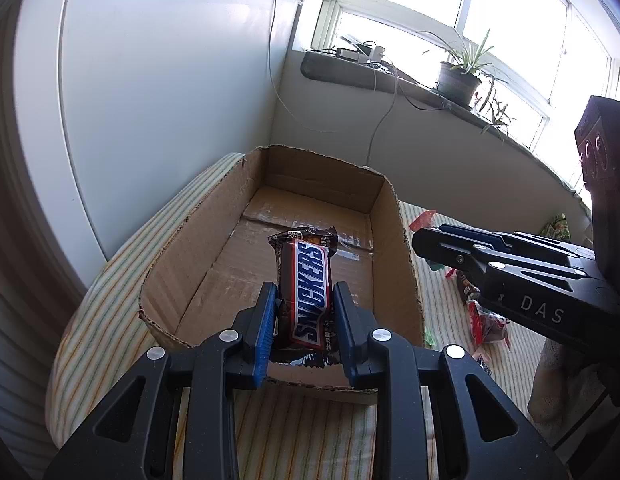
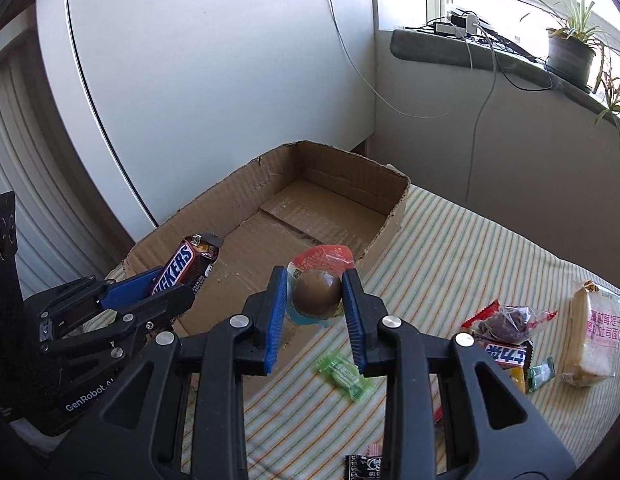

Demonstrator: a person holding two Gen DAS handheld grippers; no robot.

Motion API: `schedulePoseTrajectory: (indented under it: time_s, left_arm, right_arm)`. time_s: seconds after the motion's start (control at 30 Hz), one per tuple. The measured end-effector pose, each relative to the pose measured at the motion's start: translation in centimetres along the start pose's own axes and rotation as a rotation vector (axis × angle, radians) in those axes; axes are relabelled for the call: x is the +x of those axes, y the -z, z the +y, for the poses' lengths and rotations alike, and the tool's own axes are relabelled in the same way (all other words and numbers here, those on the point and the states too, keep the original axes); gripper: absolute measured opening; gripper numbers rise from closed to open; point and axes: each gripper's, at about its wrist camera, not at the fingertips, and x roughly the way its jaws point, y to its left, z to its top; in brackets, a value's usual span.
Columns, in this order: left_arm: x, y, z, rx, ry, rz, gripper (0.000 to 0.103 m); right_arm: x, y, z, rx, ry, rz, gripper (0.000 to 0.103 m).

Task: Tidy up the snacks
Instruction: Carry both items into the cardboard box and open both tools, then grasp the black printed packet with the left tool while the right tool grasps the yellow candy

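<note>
My left gripper [image 1: 304,312] is shut on a Snickers bar [image 1: 308,294], held lengthwise over the near end of an open cardboard box [image 1: 403,248]. The right wrist view shows that same left gripper [image 2: 166,286] with the Snickers bar [image 2: 186,266] at the box's near left corner. My right gripper [image 2: 314,300] is shut on a packaged brown egg [image 2: 317,294] in clear wrap with a red top, just above the near right wall of the cardboard box [image 2: 393,224]. The right gripper [image 1: 425,242] also reaches in from the right in the left wrist view. No snack lies in the box.
The box sits on a striped cloth [image 2: 449,264]. Loose snacks lie to the right: a green candy [image 2: 345,376], a red-edged packet [image 2: 509,322], a wrapped bread slice [image 2: 595,338]. A white wall [image 2: 230,80] stands behind, and a windowsill with a potted plant [image 2: 569,54].
</note>
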Motion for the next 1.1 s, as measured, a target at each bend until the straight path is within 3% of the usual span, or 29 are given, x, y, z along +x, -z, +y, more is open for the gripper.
schedulePoseTrajectory:
  time_s: [0.23, 0.53, 0.83, 1.1]
  left_arm:
    - [0.4, 0.0, 0.2, -0.002, -0.012, 0.01, 0.027]
    - [0.2, 0.0, 0.1, -0.003, -0.032, 0.0, 0.028]
    - [-1.5, 0.5, -0.7, -0.011, -0.033, -0.021, 0.028]
    - [-2.9, 1.7, -3.2, 0.011, 0.027, -0.018, 0.028]
  right_arm:
    - [1.9, -0.3, 1.1, -0.027, -0.023, 0.033, 0.029]
    - [1.7, -0.4, 1.0, -0.035, -0.023, 0.022, 0.042]
    - [-0.7, 0.4, -0.3, -0.015, -0.012, -0.002, 0.042]
    - [-4.4, 2.9, -3.1, 0.024, 0.003, -0.008, 0.044]
